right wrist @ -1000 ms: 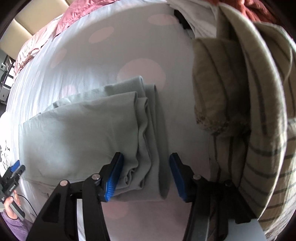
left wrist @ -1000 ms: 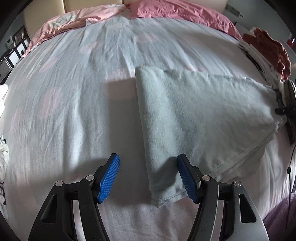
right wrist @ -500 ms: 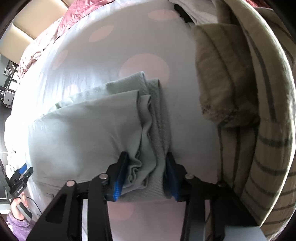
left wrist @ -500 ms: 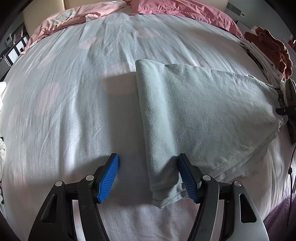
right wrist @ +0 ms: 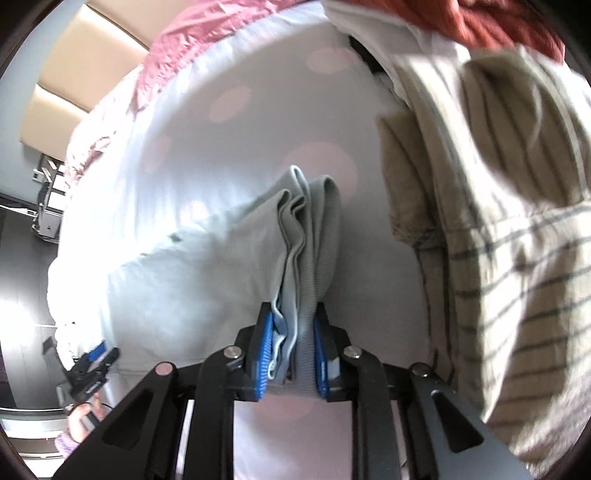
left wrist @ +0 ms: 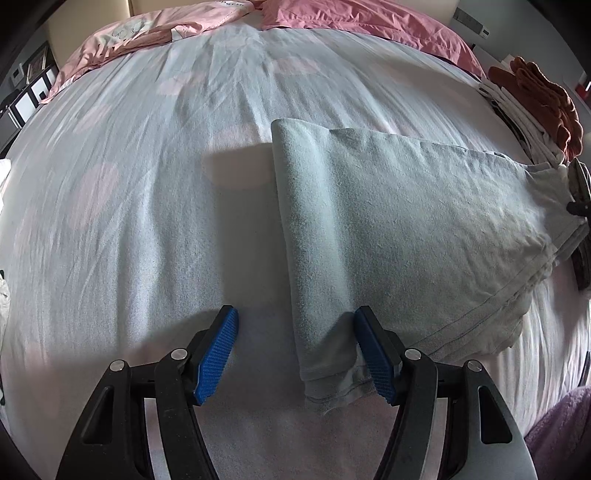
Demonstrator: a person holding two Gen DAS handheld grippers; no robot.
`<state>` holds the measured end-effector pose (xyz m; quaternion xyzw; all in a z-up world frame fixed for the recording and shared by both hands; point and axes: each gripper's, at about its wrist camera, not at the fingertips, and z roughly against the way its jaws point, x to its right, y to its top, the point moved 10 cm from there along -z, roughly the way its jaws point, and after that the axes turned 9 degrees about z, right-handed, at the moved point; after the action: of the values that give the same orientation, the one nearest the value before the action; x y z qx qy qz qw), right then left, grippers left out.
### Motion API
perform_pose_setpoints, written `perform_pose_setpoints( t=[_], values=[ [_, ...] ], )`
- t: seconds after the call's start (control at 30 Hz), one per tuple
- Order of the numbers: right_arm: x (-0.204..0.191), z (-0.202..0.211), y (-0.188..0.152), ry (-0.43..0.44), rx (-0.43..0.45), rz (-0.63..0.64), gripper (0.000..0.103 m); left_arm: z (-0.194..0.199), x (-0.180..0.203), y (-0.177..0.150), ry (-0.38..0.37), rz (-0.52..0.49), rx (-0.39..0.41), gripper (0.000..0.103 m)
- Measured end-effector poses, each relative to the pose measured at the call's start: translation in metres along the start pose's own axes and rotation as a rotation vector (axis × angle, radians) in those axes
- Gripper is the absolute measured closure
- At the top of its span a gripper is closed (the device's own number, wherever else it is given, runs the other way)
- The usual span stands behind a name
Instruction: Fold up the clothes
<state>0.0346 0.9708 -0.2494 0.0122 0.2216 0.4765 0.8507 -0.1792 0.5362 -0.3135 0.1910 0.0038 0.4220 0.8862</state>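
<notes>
The left gripper (left wrist: pixel 295 354) hangs low over the bed (left wrist: pixel 147 229), its two blue pads spread wide. The near corner of a folded grey garment (left wrist: pixel 388 229) lies between them; the right pad looks to be at the cloth's edge, the left pad is apart from it over the bare sheet. The garment lies flat across the middle of the bed, with one straight folded edge running away from this gripper and its hem toward the right side.

At the other end of the garment, the right gripper (right wrist: pixel 291 354) is closing its blue pads on a bunched edge of the same grey cloth (right wrist: pixel 295 258), and several layers are pinched between them. From there the cloth rises in folds and spreads out to the left over the sheet.

Just beside this gripper, on the right, is a pile of clothes (right wrist: pixel 498 240), beige with dark stripes, and a rust-red cloth (right wrist: pixel 480 26) lies on top at the far end. Farther away, pink pillows (left wrist: pixel 369 22) lie at the head of the bed, and behind them stands a beige headboard (right wrist: pixel 74 74).
</notes>
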Motion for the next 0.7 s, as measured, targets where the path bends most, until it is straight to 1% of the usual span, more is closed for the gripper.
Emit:
perform_pose_setpoints(
  t=[0.07, 0.13, 0.2, 0.23, 0.33, 0.4, 0.47, 0.53, 0.63, 0.7],
  values=[
    [-0.012, 0.013, 0.003, -0.003, 0.019, 0.019, 0.084, 0.002, -0.002, 0.0, -0.003, 0.006, 0.0, 0.036],
    [-0.02, 0.032, -0.008, -0.002, 0.04, 0.044, 0.084, 0.004, -0.003, 0.0, -0.007, 0.016, -0.002, 0.036],
    [-0.038, 0.047, -0.006, -0.001, 0.067, 0.075, 0.085, 0.008, -0.004, -0.002, -0.014, 0.032, -0.003, 0.036],
    [-0.043, 0.054, -0.012, -0.001, 0.079, 0.094, 0.085, 0.011, -0.005, -0.002, -0.019, 0.04, -0.001, 0.036],
    [-0.078, 0.07, -0.005, -0.027, 0.104, 0.179, 0.085, 0.022, -0.008, 0.002, -0.044, 0.063, 0.01, 0.036],
    [-0.114, 0.076, -0.004, -0.04, 0.115, 0.233, 0.085, 0.032, -0.009, 0.006, -0.065, 0.072, 0.025, 0.036],
    [-0.168, 0.067, -0.017, -0.047, 0.123, 0.28, 0.085, 0.041, -0.01, 0.009, -0.081, 0.078, 0.04, 0.036],
    [-0.227, 0.053, -0.01, -0.059, 0.124, 0.322, 0.085, 0.047, -0.013, 0.011, -0.079, 0.077, 0.057, 0.036],
    [-0.269, 0.045, -0.013, -0.104, 0.123, 0.385, 0.085, 0.055, -0.017, 0.016, -0.076, 0.097, 0.072, 0.036],
    [-0.295, 0.035, -0.018, -0.143, 0.121, 0.427, 0.085, 0.06, -0.028, 0.015, -0.095, 0.133, 0.074, 0.036]
  ],
)
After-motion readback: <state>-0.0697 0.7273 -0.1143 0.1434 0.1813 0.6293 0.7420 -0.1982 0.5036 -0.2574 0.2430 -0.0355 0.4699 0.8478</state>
